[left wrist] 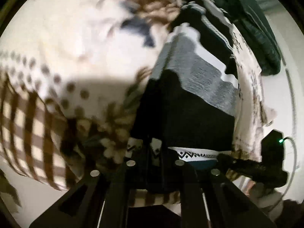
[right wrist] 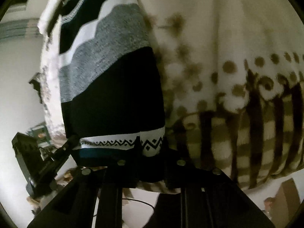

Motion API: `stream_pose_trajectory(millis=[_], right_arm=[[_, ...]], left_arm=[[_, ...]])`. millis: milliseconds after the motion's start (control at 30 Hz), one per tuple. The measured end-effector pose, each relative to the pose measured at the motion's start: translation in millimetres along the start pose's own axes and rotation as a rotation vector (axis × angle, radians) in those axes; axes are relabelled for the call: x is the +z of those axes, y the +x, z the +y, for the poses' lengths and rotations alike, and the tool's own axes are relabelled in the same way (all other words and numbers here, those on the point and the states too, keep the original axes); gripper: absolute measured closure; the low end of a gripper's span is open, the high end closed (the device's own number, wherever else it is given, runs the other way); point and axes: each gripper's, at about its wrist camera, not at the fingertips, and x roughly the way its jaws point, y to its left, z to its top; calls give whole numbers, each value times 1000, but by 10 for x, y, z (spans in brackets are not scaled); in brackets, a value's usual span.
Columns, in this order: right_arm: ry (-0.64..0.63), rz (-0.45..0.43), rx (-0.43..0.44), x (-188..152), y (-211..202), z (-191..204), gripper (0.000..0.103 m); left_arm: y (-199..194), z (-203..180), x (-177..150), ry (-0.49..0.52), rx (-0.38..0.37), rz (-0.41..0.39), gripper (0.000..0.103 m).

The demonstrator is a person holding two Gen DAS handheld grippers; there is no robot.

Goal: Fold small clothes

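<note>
We had the left hand-held gripper (left wrist: 152, 148) and the right hand-held gripper (right wrist: 151, 146) each pinched on the near hem of the little sweater (right wrist: 114, 95) lying on the blanket (right wrist: 228, 38), so we needed to lift both corners evenly.

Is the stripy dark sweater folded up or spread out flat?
Spread out flat, it seems: the sweater lies smooth along the patterned blanket, its zigzag hem at the near end. Its far end is cut off from view.

Small knit garment (right wrist: 112, 87), navy, grey and white bands, zigzag-patterned hem, lying flat on patterned blanket (right wrist: 228, 38)
</note>
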Motion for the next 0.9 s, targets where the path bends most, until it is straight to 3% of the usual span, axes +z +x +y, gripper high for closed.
stream_pose_trajectory(millis=[33,67,133,167,300,433,533,600,633,667,700,900], right_arm=[[-6,20,-4,19,28,17,82],[-10,32,-6,43,31,36,80],[-1,52,-1,57,25,58,57],[8,66,17,56,16,23,54],[80,64,199,32,-15,-141,42],[194,76,313,45,158,-338,42],[244,105,375,61,352,-389,41],[251,100,394,68,406,-381,42],[251,92,403,59,413,-350,51],[243,87,417,45,411,-302,64],[235,91,422,26,443,-214,80],[242,66,466,3,285,5,90]], left_arm=[[-11,44,6,-15,-18,3,87],[-45,79,5,-22,-29,5,77],[-128,137,-14,-38,-35,-4,65],[-167,177,-31,-54,-67,-10,64],[-137,250,-4,-88,-169,-4,53],[127,227,108,-81,-238,30,40],[292,182,161,-72,-245,60,39],[280,114,149,-35,-212,57,41],[257,63,137,-7,-190,57,49],[234,-6,119,33,-149,61,75],[218,-23,103,54,-135,68,84],[-27,-114,107,36,-171,40,91]])
